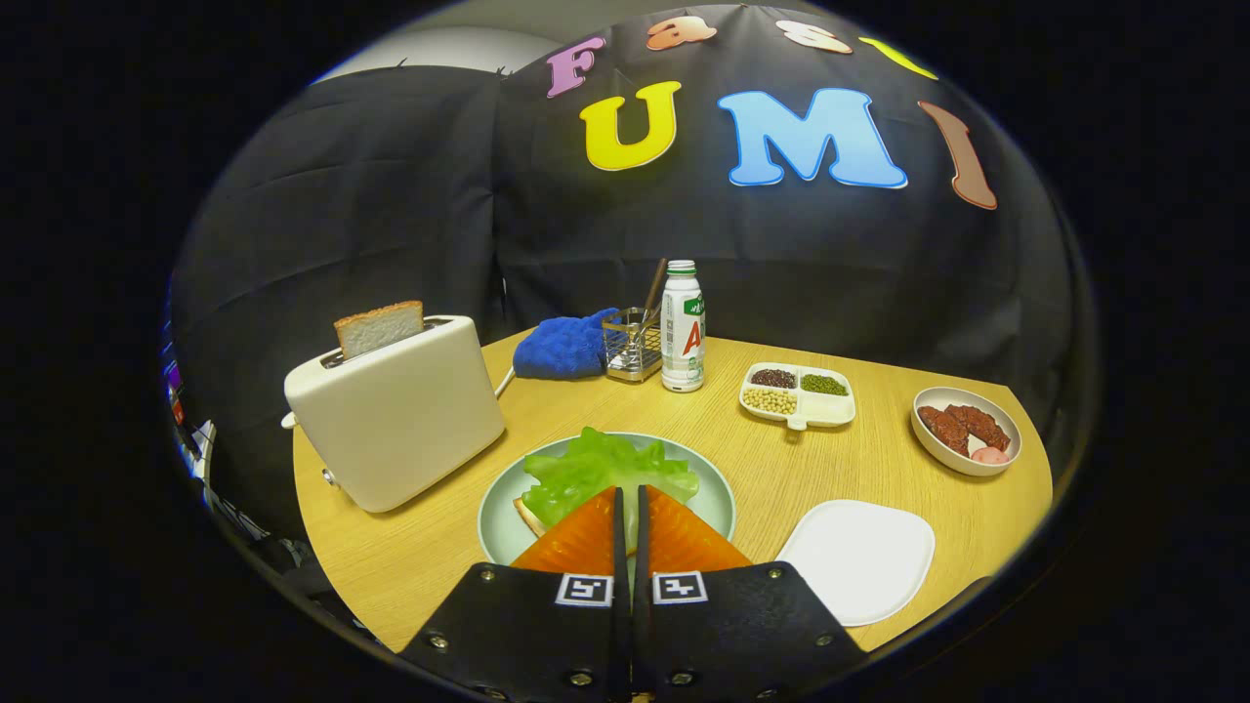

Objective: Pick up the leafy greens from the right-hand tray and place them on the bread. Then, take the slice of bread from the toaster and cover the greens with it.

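On the plate (718,493) just ahead of the claw (629,513), the greens (601,469) already lie over a slice of bread (527,516) whose corner peeps out beneath them; the claw's fingers are pressed nearly together with only a thin slit between, pinching nothing that I can see. One toast (380,327) stands upright in the toaster (400,415), off to the left and well apart from the plate. I judge the risks to be these: a pinch on the toast's narrow top edge could slip or crumble it, a tug could rock the toaster, and a careless lowering could push the loose greens off the bread. Counted: one plate, one bunch of greens, two bread slices, one toaster, one white tray (859,558) to the right, one divided dish (799,394), one bowl (967,430), one bottle (683,327), one blue cloth (566,347), one wire holder (633,344), all on the surface (830,469).
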`<action>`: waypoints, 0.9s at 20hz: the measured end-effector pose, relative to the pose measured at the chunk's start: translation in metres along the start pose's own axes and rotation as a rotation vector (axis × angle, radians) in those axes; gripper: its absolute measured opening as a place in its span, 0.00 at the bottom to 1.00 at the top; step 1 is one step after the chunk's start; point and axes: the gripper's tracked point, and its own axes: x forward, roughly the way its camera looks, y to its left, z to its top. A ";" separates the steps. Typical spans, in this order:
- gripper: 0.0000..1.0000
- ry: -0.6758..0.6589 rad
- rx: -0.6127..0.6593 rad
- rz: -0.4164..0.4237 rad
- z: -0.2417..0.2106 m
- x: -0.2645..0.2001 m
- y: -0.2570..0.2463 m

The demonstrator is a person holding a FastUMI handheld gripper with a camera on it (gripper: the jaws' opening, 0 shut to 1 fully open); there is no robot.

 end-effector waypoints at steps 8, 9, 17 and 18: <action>0.09 0.087 -0.009 -0.033 -0.031 0.013 0.007; 0.15 0.083 -0.016 -0.054 -0.031 0.011 0.002; 0.56 -0.112 0.024 -0.118 0.007 -0.023 0.011; 0.56 -0.151 0.038 -0.137 0.016 -0.028 0.015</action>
